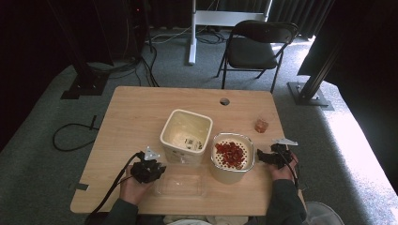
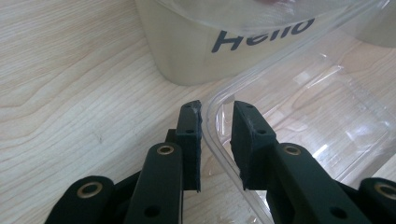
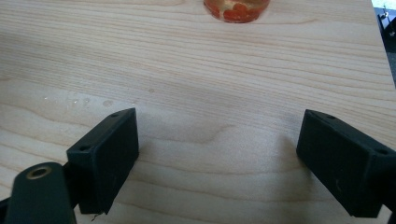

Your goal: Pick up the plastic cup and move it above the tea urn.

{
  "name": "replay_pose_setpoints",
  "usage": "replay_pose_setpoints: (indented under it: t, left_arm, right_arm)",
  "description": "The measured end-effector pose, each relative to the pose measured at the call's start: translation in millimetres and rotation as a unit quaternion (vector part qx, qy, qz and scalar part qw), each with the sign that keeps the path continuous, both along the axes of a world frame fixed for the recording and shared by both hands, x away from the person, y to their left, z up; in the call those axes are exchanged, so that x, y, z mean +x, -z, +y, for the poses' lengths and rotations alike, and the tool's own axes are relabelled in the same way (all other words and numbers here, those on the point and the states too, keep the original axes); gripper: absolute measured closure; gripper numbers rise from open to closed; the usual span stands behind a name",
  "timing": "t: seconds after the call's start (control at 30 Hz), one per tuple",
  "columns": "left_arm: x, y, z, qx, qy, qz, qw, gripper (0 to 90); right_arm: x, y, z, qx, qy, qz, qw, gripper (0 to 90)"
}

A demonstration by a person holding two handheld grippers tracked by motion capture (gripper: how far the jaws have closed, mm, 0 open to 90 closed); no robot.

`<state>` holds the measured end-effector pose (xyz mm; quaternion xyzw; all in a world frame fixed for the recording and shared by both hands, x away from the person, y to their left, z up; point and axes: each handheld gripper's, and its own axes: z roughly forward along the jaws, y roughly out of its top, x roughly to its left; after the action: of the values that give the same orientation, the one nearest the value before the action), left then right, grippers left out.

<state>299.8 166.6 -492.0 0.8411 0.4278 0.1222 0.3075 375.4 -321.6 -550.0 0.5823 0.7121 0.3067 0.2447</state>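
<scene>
The left gripper (image 2: 217, 114) has its fingers narrowed around the rim of the clear plastic tray (image 2: 299, 116); contact is hard to judge. The right gripper (image 3: 217, 140) rests spread over bare worktop (image 3: 210, 70).

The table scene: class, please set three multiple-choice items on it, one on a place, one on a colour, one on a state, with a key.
1. Where is the clear plastic tray?
A. on the chair
B. at the table's near edge, in front of the cream tub
C. inside the tub

2. What colour are the pieces in the white bowl?
A. red
B. blue
C. green

3. How do the right gripper's jaws stand?
A. shut on a cup
B. shut on the bowl
C. wide apart over bare wood

Key: B, the high view shows the tray there; A, red pieces fill the bowl; C, the right gripper view shows bare table between them.
</scene>
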Motion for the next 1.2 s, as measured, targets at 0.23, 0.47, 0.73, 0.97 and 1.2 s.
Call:
replay_pose_setpoints:
  t: [0.23, 0.47, 0.73, 0.97, 1.2]
  left_arm:
    - [4.2, 5.0, -2.5, 0.006, 0.004, 0.012, 0.9999, 72.1]
    - [1.5, -5.8, 9.6, -0.026, 0.004, -0.004, 0.9996, 78.3]
    - [-2.0, -16.3, 33.0, -0.060, -0.016, -0.018, 0.9979, 83.4]
    - [-3.5, -27.2, 52.9, -0.065, -0.044, -0.038, 0.9962, 86.5]
    - [-2.7, -35.6, 65.6, -0.067, -0.065, -0.059, 0.9939, 86.8]
  right_arm:
    - [0.0, 0.0, 0.0, 0.000, 0.000, 0.000, 1.0000, 12.3]
    - [0.0, 0.0, 0.0, 0.000, 0.000, 0.000, 1.0000, 12.3]
    - [0.0, 0.0, 0.0, 0.000, 0.000, 0.000, 1.0000, 12.3]
    - [0.0, 0.0, 0.0, 0.000, 0.000, 0.000, 1.0000, 12.3]
    - [0.0, 0.0, 0.0, 0.000, 0.000, 0.000, 1.0000, 12.3]
